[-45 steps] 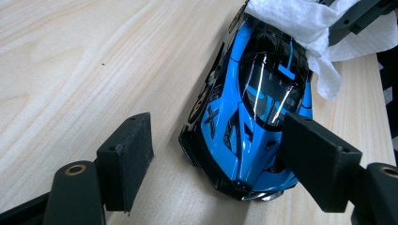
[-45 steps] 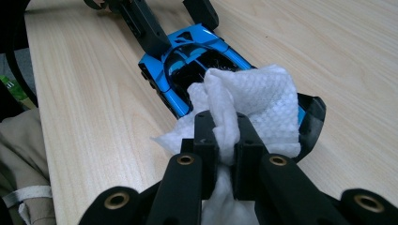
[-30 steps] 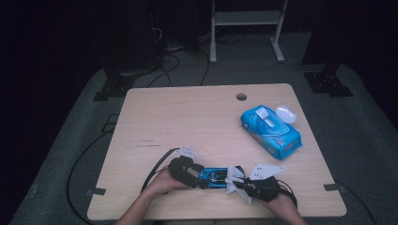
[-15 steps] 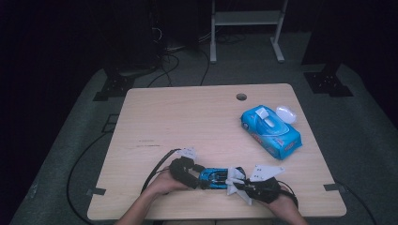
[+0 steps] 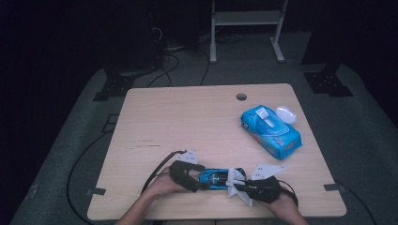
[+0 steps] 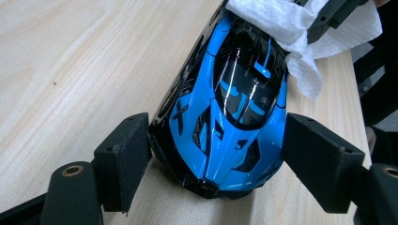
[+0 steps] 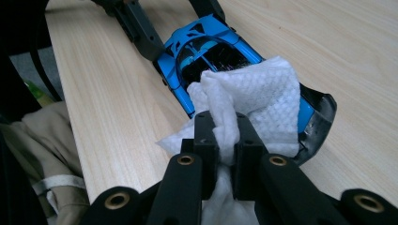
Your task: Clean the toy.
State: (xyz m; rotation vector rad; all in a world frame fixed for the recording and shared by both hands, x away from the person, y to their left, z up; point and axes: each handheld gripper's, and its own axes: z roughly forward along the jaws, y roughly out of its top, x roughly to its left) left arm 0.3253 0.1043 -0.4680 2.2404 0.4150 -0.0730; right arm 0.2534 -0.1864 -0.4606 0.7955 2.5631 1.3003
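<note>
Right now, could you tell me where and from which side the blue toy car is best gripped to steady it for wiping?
Grip the blue toy car across its nose, one jaw on each flank, coming in from the front end as the left gripper does. The flanks there give the pads opposed faces, and the white wipe in the right gripper keeps the rear free.

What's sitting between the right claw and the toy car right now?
A white wipe: the right claw pinches it and it drapes over one end of the toy car, as the right gripper view shows.
</note>
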